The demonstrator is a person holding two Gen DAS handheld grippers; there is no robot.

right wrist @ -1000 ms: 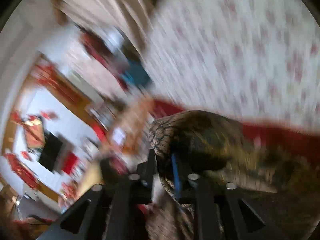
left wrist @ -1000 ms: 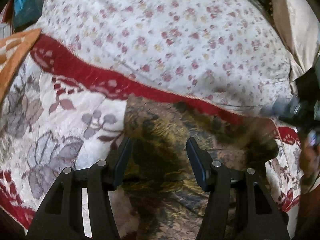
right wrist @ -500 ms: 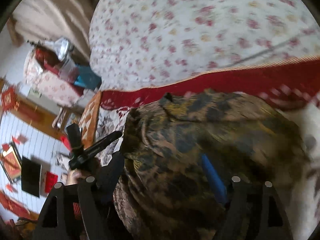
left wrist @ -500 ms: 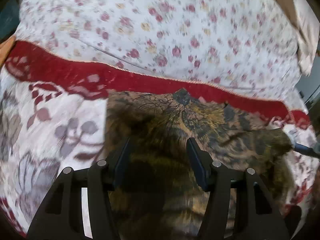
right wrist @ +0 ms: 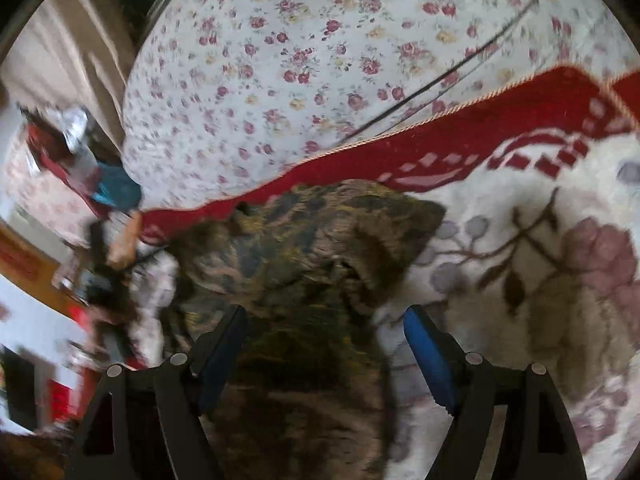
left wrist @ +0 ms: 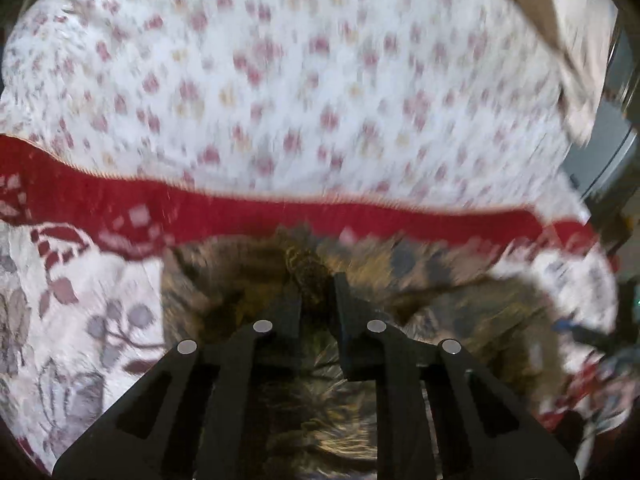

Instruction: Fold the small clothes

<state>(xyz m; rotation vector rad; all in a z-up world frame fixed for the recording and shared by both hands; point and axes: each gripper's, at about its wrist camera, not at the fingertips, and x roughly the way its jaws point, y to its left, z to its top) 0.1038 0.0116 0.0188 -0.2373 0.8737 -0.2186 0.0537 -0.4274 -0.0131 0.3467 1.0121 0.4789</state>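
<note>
The left gripper (left wrist: 316, 300) is closing on a bunch of the brown patterned garment (left wrist: 440, 312); the right gripper (right wrist: 324, 336) gapes released over it. Only the right wrist view shows a cluttered room (right wrist: 48, 240).

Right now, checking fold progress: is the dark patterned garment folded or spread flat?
Folded, at least partly: the dark patterned garment shows one layer doubled over itself on the floral blanket.

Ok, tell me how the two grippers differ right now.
The left gripper is closing narrow, with a fold of the dark patterned garment between its fingers; the right gripper stands wide open above it, gripping nothing. Right pads are blue, left black. Both point at the same garment.
</note>
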